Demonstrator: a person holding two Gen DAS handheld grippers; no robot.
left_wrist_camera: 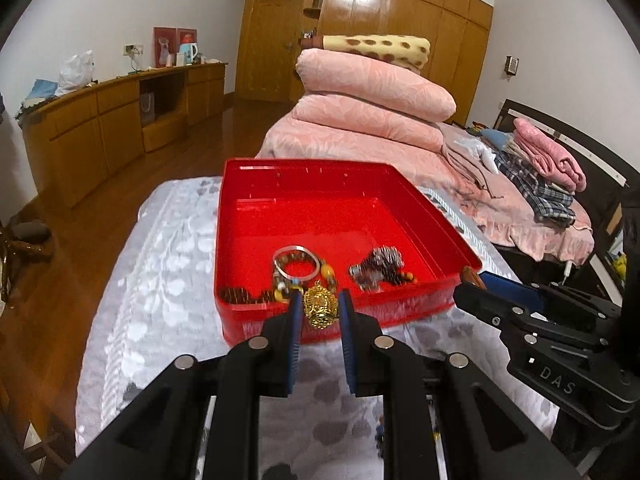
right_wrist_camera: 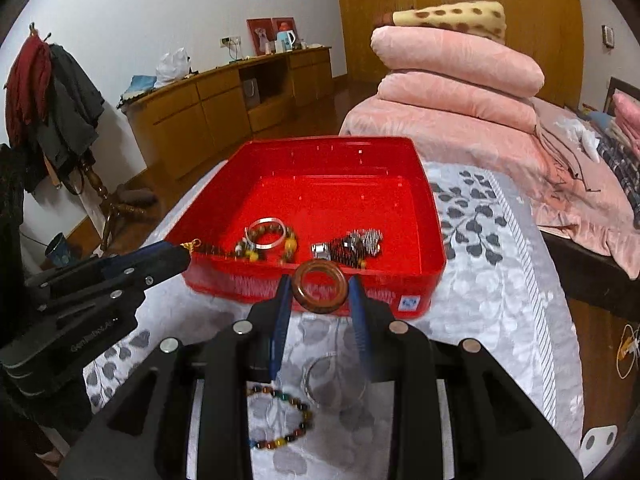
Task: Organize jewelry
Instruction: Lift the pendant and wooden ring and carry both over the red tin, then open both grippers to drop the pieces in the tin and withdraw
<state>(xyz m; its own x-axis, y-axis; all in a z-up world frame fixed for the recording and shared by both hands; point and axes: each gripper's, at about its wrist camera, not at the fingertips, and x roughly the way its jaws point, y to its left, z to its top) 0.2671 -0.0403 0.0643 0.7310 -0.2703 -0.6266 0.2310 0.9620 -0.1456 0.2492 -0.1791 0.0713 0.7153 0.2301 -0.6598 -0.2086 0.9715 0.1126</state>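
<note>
A home bedroom is showing ahead of the tools. A bed is lying ahead and to the right, carrying stacked pink quilts and a spotted yellow blanket. A tall wooden wardrobe is standing against the far wall. A low wooden sideboard is running along the left wall, holding a kettle. Clothes are hanging on a coat stand at far left.
</note>
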